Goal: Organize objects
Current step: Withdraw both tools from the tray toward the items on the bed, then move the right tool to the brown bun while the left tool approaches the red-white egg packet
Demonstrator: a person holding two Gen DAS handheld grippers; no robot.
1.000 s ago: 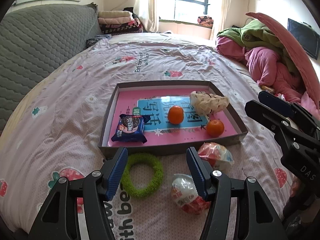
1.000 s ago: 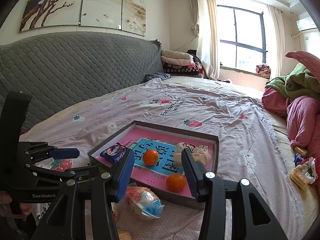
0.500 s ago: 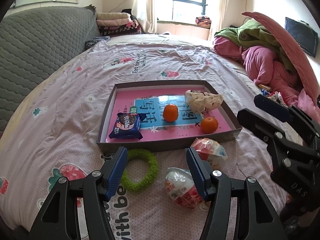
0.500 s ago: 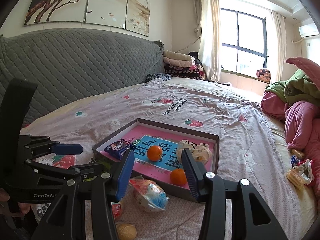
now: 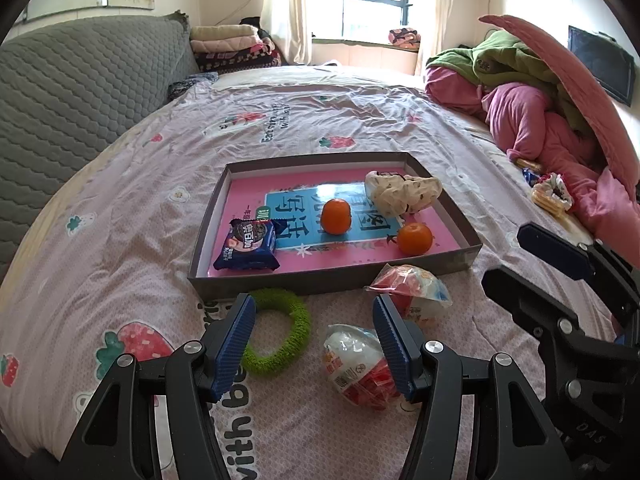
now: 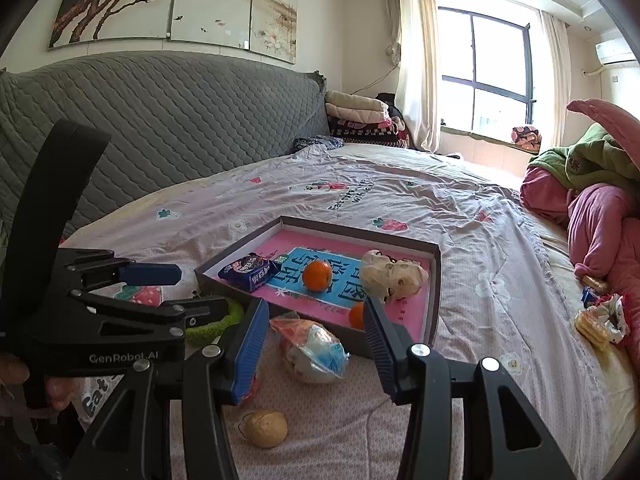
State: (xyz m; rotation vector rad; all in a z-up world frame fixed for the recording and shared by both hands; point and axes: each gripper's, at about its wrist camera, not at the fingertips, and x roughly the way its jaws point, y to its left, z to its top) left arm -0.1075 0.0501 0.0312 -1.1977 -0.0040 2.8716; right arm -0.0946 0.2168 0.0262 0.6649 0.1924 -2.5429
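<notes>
On the bed [image 5: 120, 208] the shallow tray [image 5: 332, 280] holds, left to right, a blue cookie pack [image 5: 248, 245], two oranges [image 5: 336, 216] and a crumpled bag [image 5: 402, 192]. Only the right wrist view shows a walnut [image 6: 266, 428]. Both the left claw [image 5: 312, 344] and the right claw [image 6: 312, 354] are spread and empty; the right has edged nearer the wrapped snack [image 6: 314, 350] than a second ago.

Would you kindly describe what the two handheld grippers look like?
Both the left gripper and the right gripper are black, angular frames with silver screws and ribbed blue finger pads. The left body reads "GenRobot.AI"; the right shows "DAS". No cables or sleeves show.
</notes>
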